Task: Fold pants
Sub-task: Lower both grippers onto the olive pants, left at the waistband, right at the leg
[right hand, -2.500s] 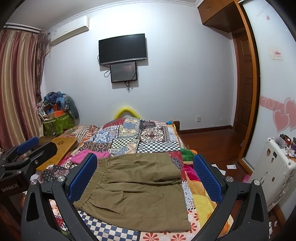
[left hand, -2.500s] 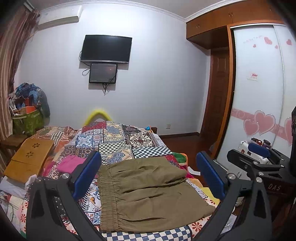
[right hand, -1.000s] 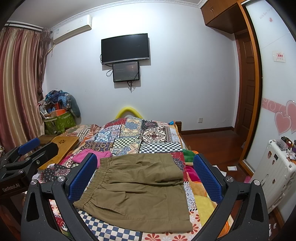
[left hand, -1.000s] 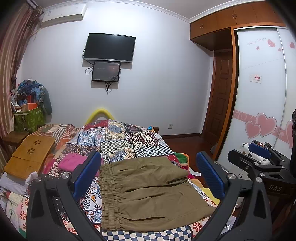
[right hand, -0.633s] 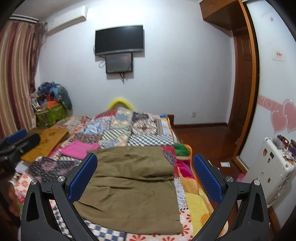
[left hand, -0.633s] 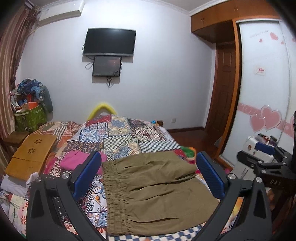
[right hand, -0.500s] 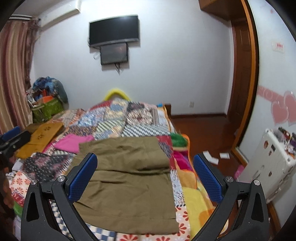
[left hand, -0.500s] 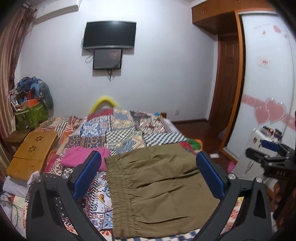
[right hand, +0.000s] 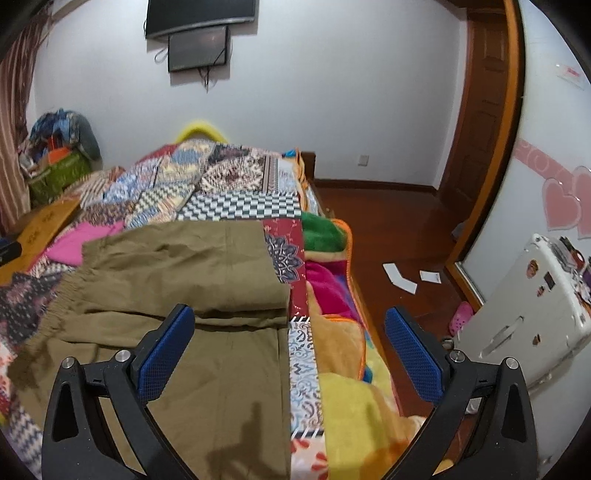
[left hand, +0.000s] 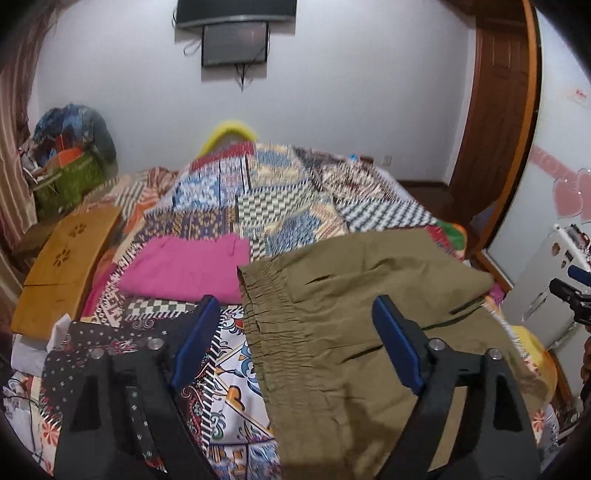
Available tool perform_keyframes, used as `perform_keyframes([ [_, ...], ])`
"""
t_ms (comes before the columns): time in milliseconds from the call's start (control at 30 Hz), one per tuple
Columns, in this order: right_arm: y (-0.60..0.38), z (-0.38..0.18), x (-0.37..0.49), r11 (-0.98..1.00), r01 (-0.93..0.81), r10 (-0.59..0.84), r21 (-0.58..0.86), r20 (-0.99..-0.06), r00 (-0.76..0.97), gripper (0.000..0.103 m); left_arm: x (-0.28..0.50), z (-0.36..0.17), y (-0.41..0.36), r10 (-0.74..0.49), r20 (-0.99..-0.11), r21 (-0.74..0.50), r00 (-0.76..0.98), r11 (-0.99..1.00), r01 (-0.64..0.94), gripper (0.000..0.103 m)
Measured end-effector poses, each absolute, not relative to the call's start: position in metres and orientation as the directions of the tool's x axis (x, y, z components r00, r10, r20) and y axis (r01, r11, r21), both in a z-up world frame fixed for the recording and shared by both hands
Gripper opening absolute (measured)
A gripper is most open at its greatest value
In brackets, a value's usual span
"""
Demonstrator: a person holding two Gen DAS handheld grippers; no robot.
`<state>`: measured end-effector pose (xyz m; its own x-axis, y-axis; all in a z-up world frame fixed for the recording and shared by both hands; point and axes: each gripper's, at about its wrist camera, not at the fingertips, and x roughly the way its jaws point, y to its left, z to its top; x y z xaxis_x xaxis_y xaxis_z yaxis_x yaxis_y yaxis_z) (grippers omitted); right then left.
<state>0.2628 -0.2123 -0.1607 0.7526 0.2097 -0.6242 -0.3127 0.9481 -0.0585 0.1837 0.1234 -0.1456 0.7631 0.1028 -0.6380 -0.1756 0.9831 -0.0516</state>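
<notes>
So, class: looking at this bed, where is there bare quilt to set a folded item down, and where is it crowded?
Free: the patchwork quilt beyond the pink cloth and olive pants, up to the yellow headboard; also a quilt strip in front of the pink cloth, left of the waistband. Crowded: the pants fill the near middle, the wooden tray the left edge, and bunched blankets the right edge.

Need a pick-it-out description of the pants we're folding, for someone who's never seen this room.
Find the bed with the patchwork quilt under the wall-mounted TV. On its near end lie the olive-khaki pants, spread flat, with the gathered elastic waistband on the left. The pink cloth beside them is smaller and bright; the pants are the only plain drab piece on the bed.
</notes>
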Motion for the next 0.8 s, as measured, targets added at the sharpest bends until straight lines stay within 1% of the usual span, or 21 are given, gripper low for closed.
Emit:
perform_keyframes([
  [33,-0.211,-0.163,0.269,0.944,-0.325,0.218,-0.056,-0.634,0.742,0.095,0.192,-0.153,0.128,0.093,-0.657,-0.057,0.748,0.983,-0.172,0.077],
  [100,-0.207,-0.172,0.282,0.937,-0.345,0.225,-0.058,-0.656,0.721,0.086,0.204,-0.165,0.135,0.074,-0.687,-0.069,0.723,0.984,-0.166,0.072],
  [200,-0.199,-0.186,0.303,0.924,-0.378,0.238,-0.052,-0.695,0.678,0.079,0.222,-0.183,0.142,0.053,-0.723,-0.076,0.688,0.985,-0.156,0.064],
  [233,-0.198,-0.190,0.310,0.922,-0.385,0.245,-0.045,-0.704,0.667,0.078,0.226,-0.188,0.143,0.052,-0.732,-0.073,0.679,0.985,-0.153,0.062],
  [300,-0.194,-0.199,0.323,0.917,-0.399,0.257,-0.027,-0.725,0.640,0.072,0.234,-0.197,0.143,0.055,-0.746,-0.057,0.664,0.988,-0.146,0.061],
  [367,-0.192,-0.204,0.334,0.913,-0.407,0.267,-0.010,-0.739,0.618,0.070,0.242,-0.203,0.144,0.060,-0.750,-0.044,0.658,0.989,-0.141,0.061],
  [500,-0.188,-0.206,0.355,0.909,-0.415,0.292,0.027,-0.752,0.591,0.070,0.263,-0.208,0.153,0.061,-0.754,-0.044,0.654,0.989,-0.143,0.061],
  [600,-0.181,-0.207,0.372,0.901,-0.431,0.311,0.045,-0.760,0.570,0.070,0.281,-0.211,0.162,0.041,-0.762,-0.068,0.647,0.988,-0.142,0.061],
  [800,-0.173,-0.230,0.388,0.882,-0.459,0.338,0.105,-0.820,0.462,0.070,0.301,-0.236,0.172,-0.012,-0.807,-0.125,0.590,0.980,-0.151,0.061],
])
